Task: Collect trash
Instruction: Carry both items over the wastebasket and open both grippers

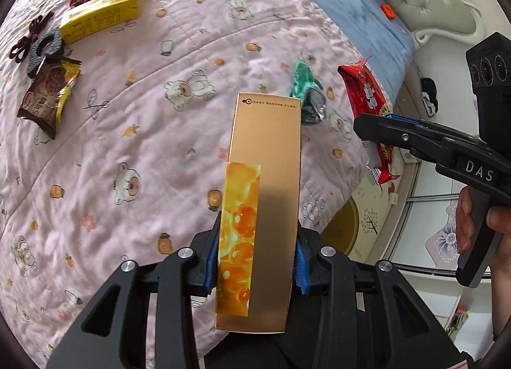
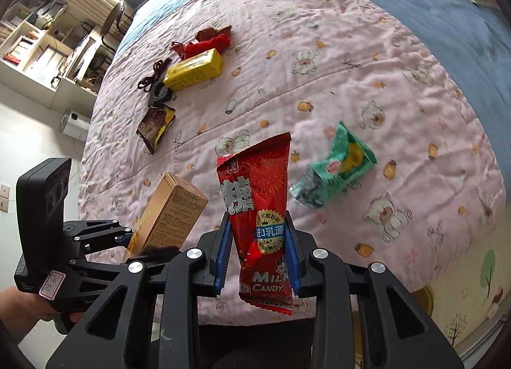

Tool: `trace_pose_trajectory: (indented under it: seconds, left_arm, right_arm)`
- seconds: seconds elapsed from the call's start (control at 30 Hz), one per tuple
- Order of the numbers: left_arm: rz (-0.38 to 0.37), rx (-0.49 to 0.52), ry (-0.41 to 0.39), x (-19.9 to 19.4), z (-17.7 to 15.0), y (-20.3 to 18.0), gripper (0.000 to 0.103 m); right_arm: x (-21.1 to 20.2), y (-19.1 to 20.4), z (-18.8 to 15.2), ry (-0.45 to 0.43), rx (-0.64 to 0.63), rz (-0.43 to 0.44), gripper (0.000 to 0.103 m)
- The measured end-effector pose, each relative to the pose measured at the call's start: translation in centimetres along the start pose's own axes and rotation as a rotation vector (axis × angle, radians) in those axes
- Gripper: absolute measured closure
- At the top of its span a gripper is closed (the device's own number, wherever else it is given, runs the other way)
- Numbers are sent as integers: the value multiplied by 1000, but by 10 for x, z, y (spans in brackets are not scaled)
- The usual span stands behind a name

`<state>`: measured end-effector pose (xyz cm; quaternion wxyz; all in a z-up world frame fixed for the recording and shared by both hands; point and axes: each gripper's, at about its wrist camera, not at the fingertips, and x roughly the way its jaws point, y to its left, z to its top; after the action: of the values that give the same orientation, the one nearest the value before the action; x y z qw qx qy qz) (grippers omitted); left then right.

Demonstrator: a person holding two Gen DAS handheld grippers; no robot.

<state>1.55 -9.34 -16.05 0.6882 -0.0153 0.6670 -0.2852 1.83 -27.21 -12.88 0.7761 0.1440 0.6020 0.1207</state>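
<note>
Left wrist view: left gripper [image 1: 255,260] jaws pinching gold box [image 1: 265,177]; right gripper [image 2: 257,257] jaws clamping red candy wrapper [image 2: 255,196].

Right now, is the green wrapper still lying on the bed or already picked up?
On the bed: the green wrapper lies on the quilt, clear of both grippers.

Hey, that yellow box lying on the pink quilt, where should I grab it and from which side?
Take the yellow box across its narrow width near the middle, coming straight down from above. It lies flat with its long sides exposed; the red cloth crowds one end and the dark ring the other.
</note>
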Motion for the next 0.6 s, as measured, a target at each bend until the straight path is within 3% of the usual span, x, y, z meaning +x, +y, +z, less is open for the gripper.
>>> trace_pose_trajectory:
  seconds: [0.27, 0.6]
  left_arm:
    - [-37, 134, 66, 37, -4, -80, 66]
    - [-86, 265, 166, 94, -37, -194, 66]
  right_arm:
    - [-44, -60, -59, -40, 122, -31, 74]
    - [-106, -159, -162, -64, 295, -111, 74]
